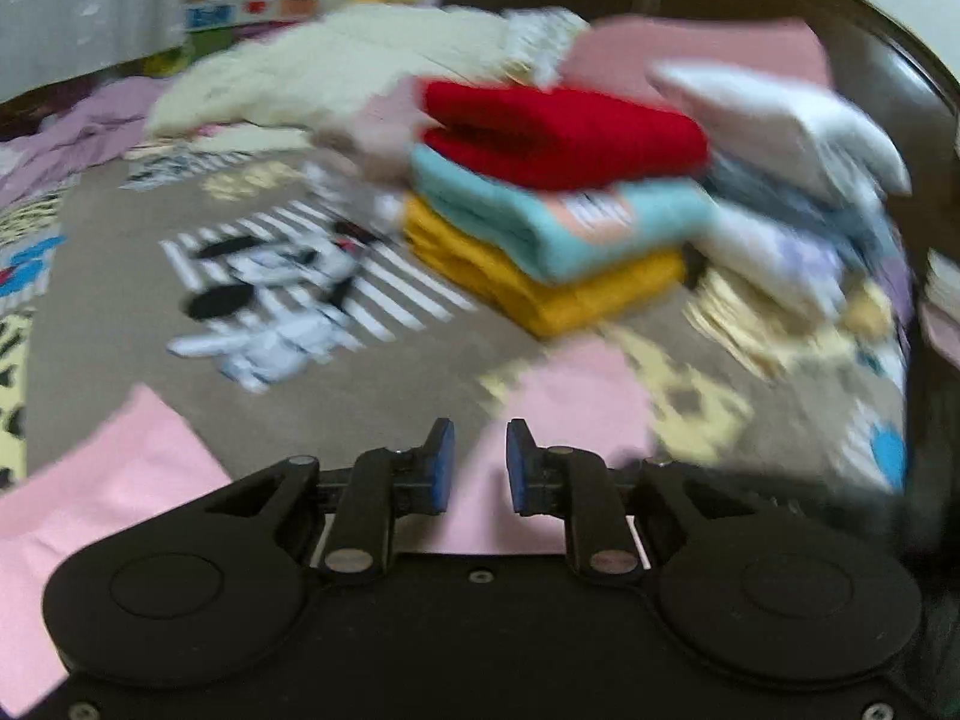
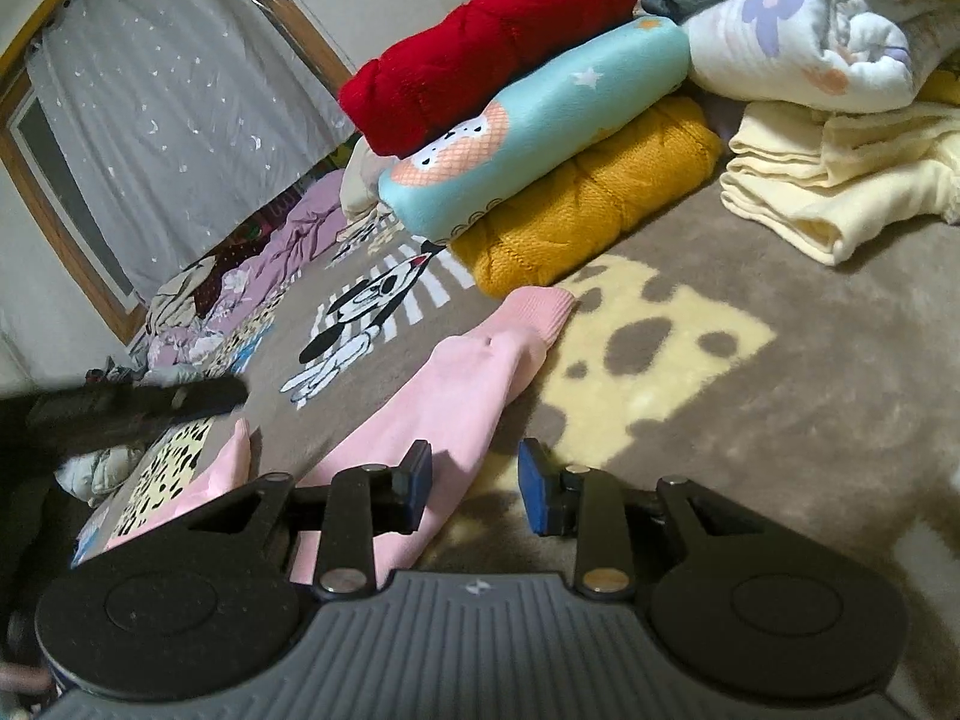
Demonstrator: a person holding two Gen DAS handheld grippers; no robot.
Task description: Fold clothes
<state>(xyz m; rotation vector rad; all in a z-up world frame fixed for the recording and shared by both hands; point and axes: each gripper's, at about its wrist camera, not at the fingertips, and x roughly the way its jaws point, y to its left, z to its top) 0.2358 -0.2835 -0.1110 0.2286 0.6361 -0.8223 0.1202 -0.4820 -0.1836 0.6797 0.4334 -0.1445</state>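
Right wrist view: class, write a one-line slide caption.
Open right gripper over a pink garment on the blanket, beside a red, turquoise and mustard folded stack.

Grey-brown printed blanket (image 2: 810,420) under everything I'm working over.

I see a cartoon dog (image 2: 354,324) on stripes and a pale yellow cheese patch (image 2: 672,354) printed on it. Directly on it lie a pink garment (image 2: 456,384), spread flat with a ribbed cuff touching the mustard sweater (image 2: 594,204), which sits at the bottom of a folded stack. Just beside that stack lies a folded cream garment (image 2: 840,192), itself under other folded pieces. Farther back I make out rumpled lilac cloth (image 2: 270,264) and, blurred, a cream-white heap (image 1: 312,72).
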